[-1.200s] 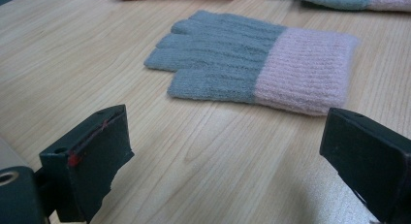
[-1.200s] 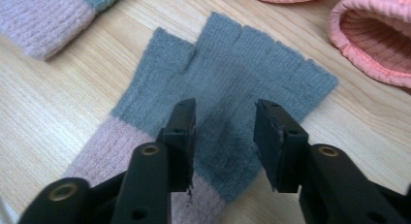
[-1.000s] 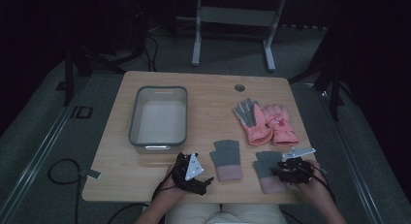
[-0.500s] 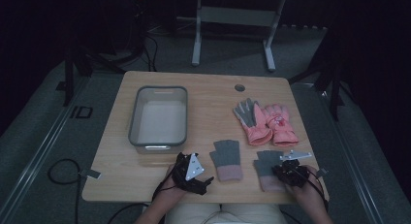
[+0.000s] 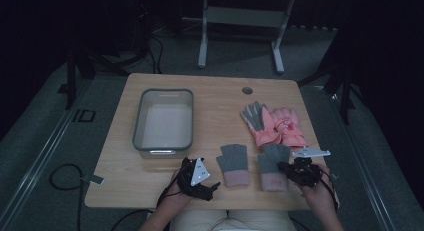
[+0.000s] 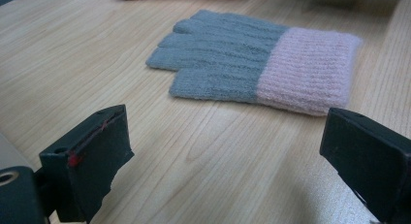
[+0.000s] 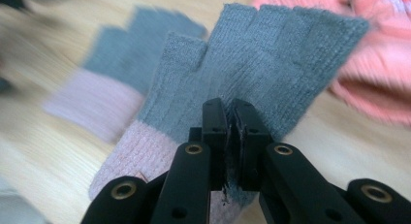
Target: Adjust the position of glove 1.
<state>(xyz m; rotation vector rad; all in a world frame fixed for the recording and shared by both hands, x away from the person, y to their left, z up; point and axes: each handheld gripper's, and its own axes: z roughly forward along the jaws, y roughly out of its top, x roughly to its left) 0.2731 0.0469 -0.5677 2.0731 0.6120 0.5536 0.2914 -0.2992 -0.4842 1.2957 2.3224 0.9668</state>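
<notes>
Two grey knit gloves with pale pink cuffs lie near the table's front edge. My right gripper has just been closing and now pinches a fold of the right grey glove, lifting it a little. The left grey glove lies flat on the wood; it is also the blurred glove at the left of the right gripper view. My left gripper rests beside it at the front edge, jaws wide apart with nothing between them.
A pair of pink ski gloves lies behind the grey ones at the right. A grey plastic tub stands at the table's left. A round cable hole sits near the back edge. Bare wood lies between tub and gloves.
My right gripper closed on the right grey glove and rose slightly with it. The left gripper kept still.
</notes>
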